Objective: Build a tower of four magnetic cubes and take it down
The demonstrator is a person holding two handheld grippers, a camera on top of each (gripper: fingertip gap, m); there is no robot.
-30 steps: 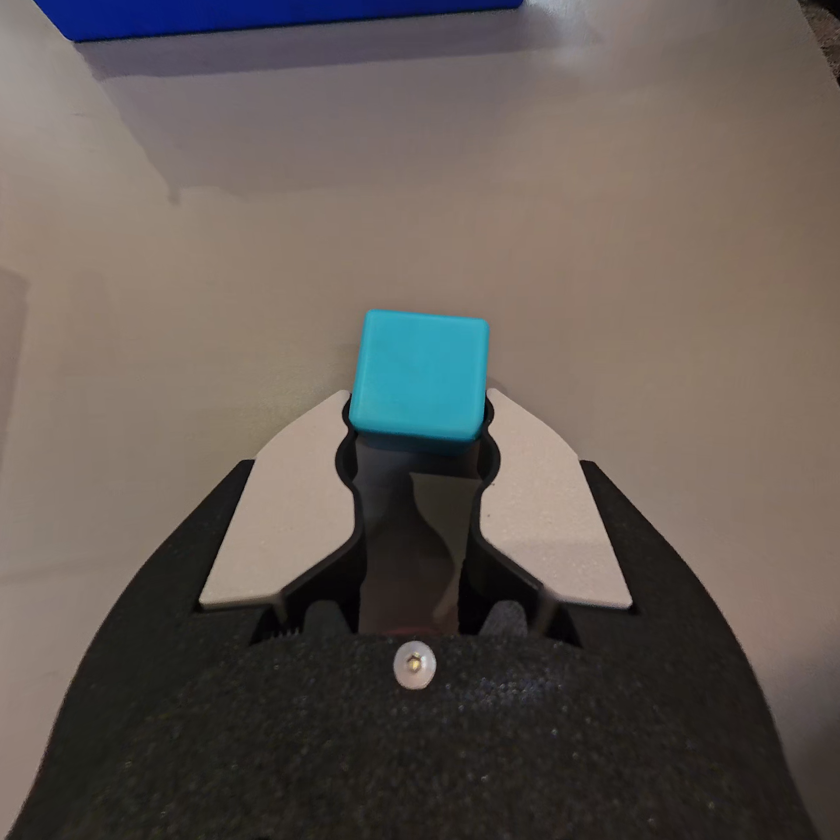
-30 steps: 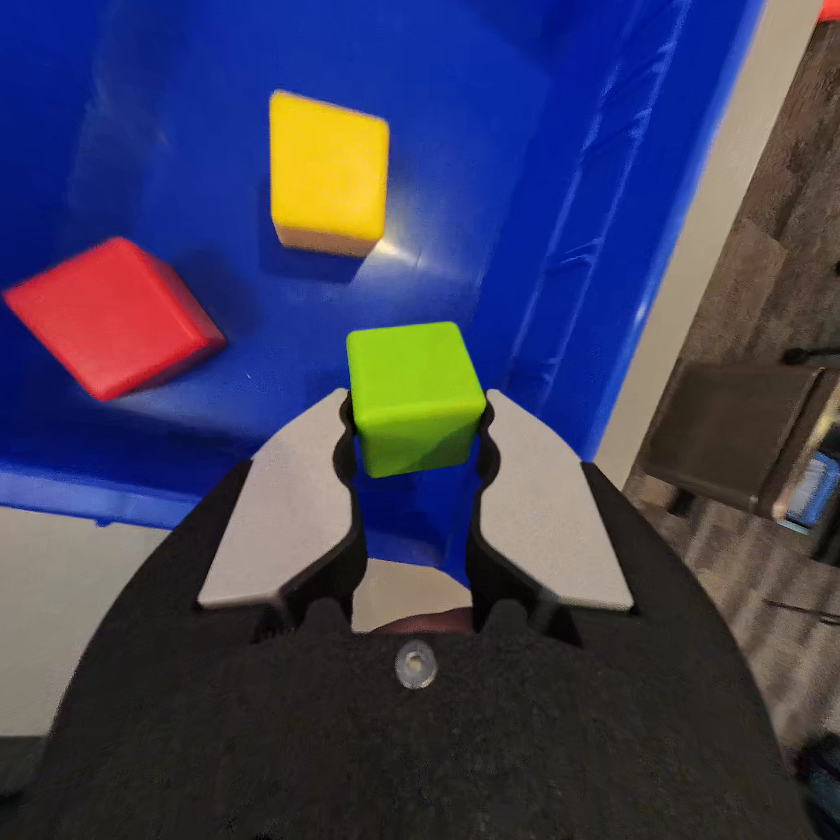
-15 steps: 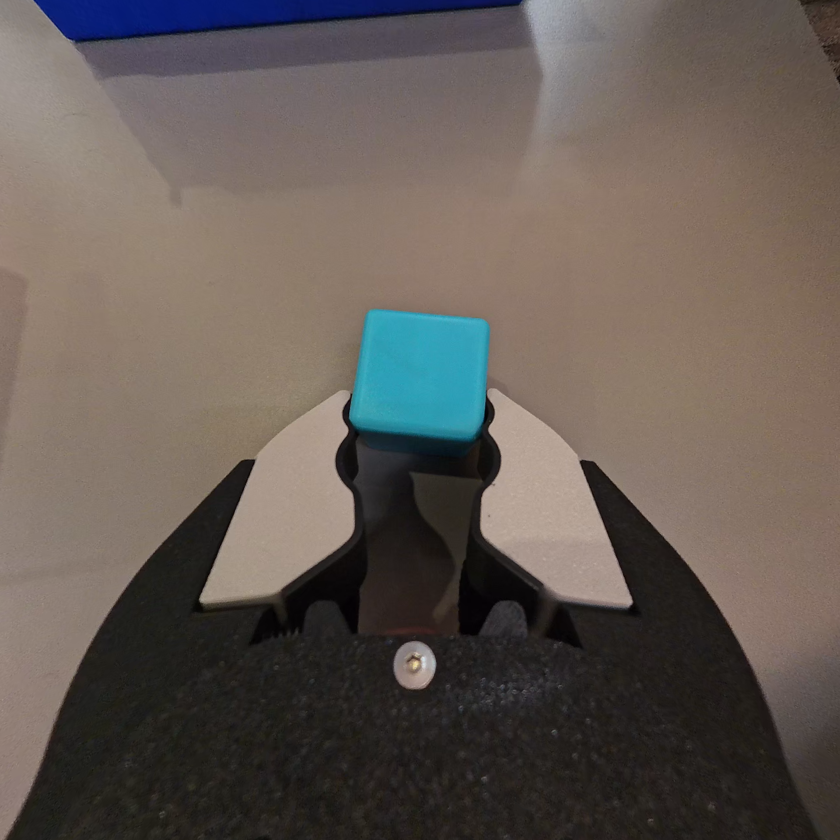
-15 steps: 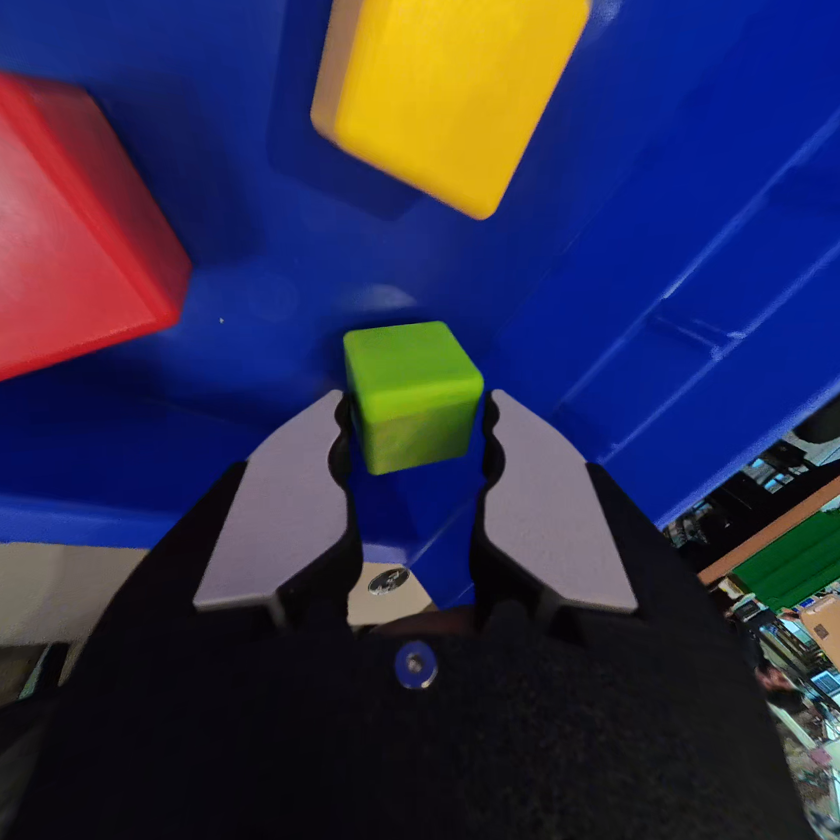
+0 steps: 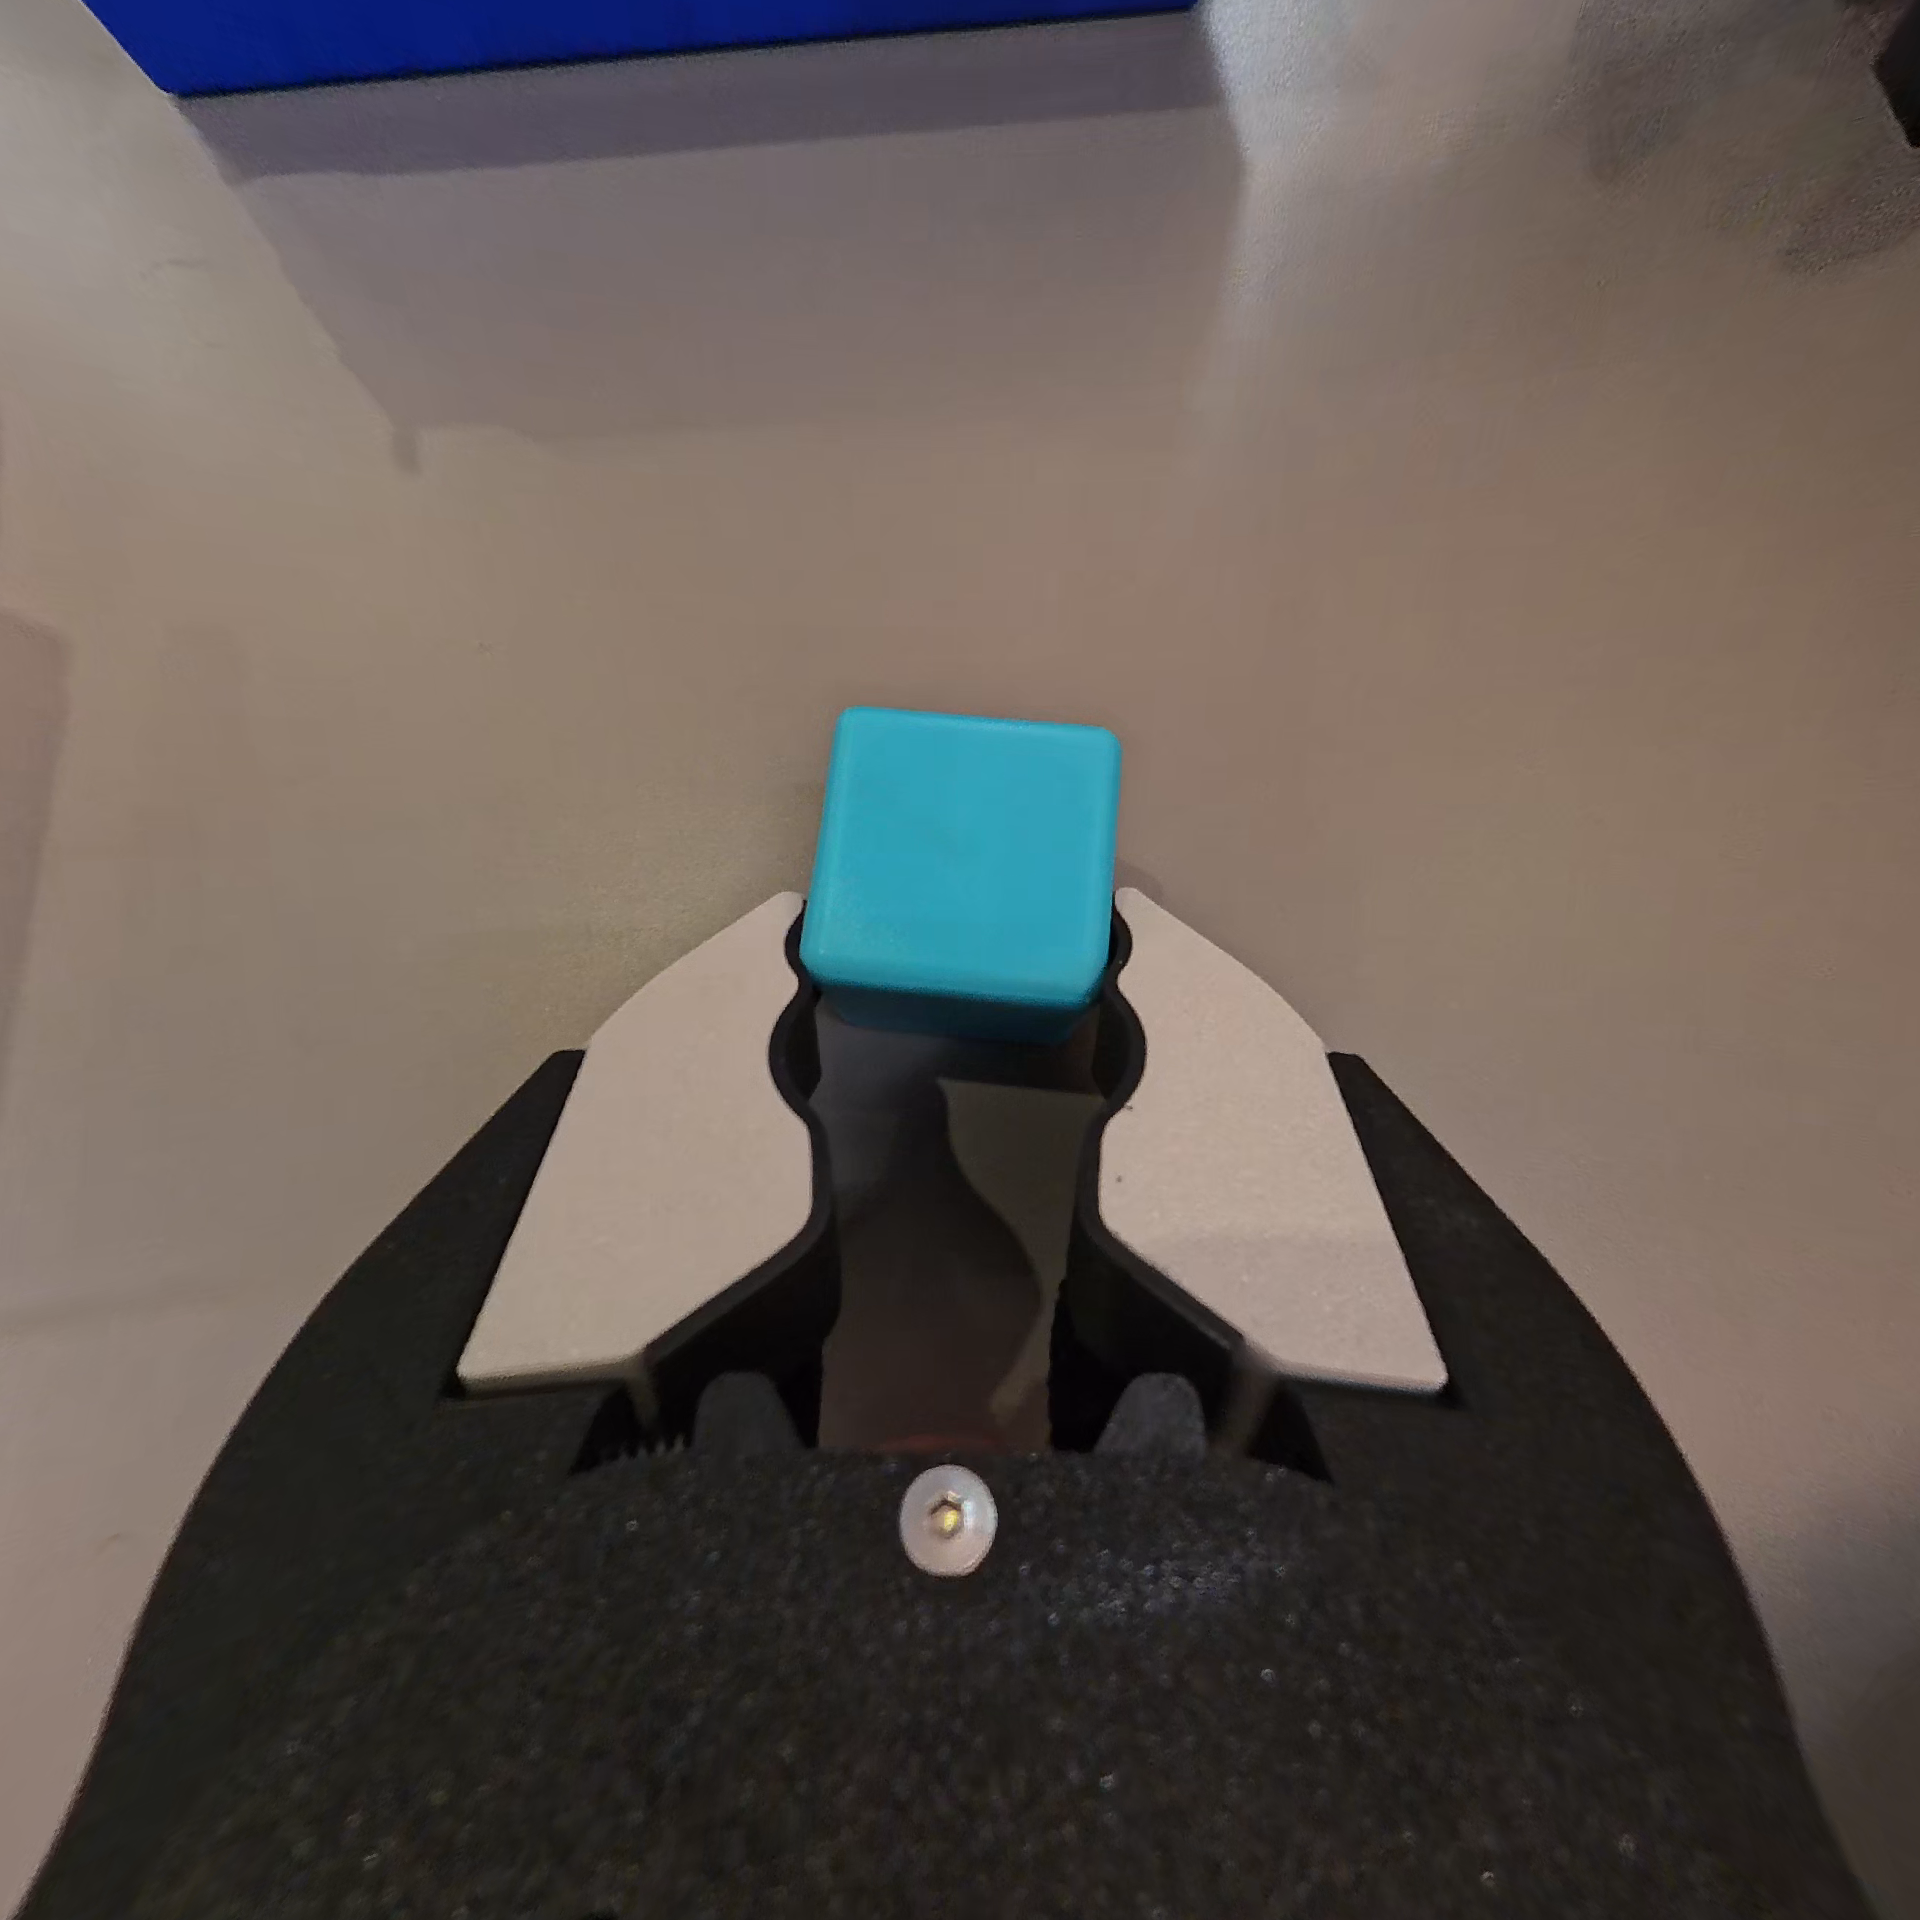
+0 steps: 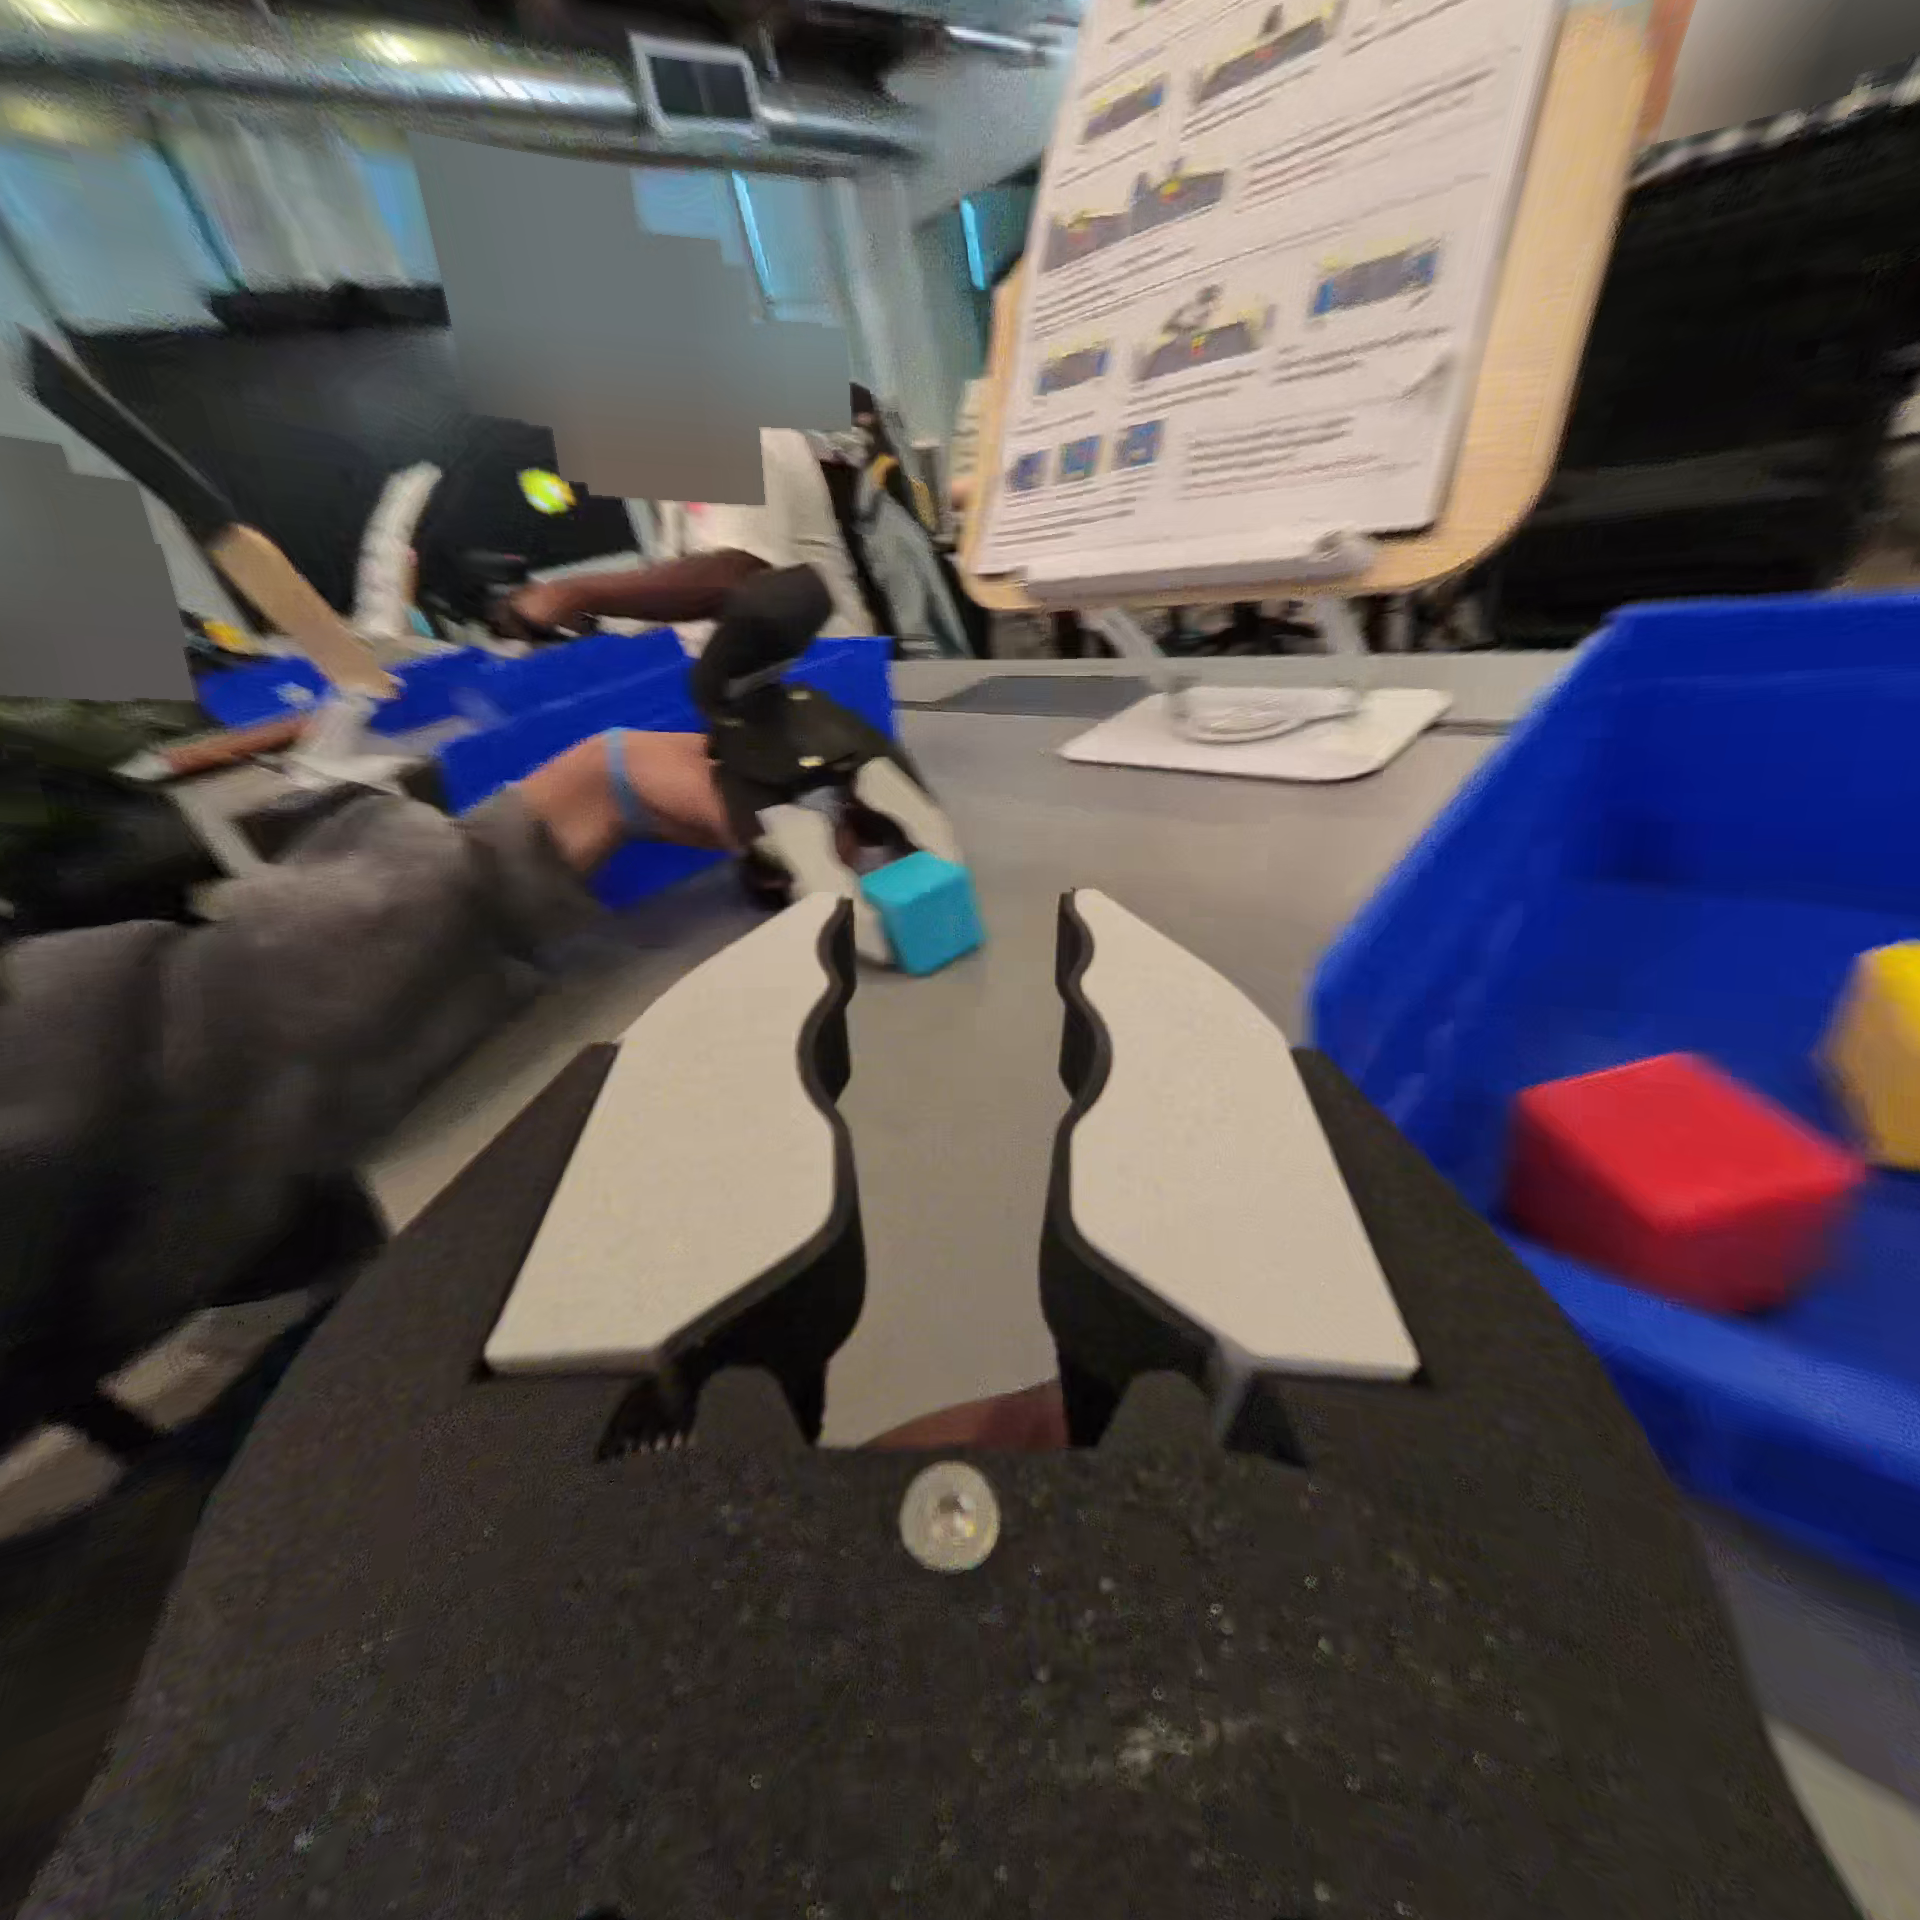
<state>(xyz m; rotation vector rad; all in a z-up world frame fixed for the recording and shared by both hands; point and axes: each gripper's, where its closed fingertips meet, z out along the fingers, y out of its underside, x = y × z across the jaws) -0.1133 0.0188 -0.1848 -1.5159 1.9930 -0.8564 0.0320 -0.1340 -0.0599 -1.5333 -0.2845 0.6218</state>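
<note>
Teal cube [image 5: 961, 862] sits flat-face-up, equal-sided, clamped by left gripper [image 5: 961, 935]; right gripper [image 6: 956, 914] parted, empty.

The left gripper [image 5: 961, 914] clamps its fingertips on a teal cube [image 5: 961, 862] at twelve o'clock, low over the table; the right gripper [image 6: 956, 925] points level, jaws parted and empty, the left one visible at eleven o'clock.

A cube [image 6: 923, 925] sits on the counter [image 6: 1164, 862], left of the bin [image 6: 1662, 790]; two blocks [image 6: 1662, 1174] lie in the bin; a document stand [image 6: 1257, 717] stands behind.
</note>
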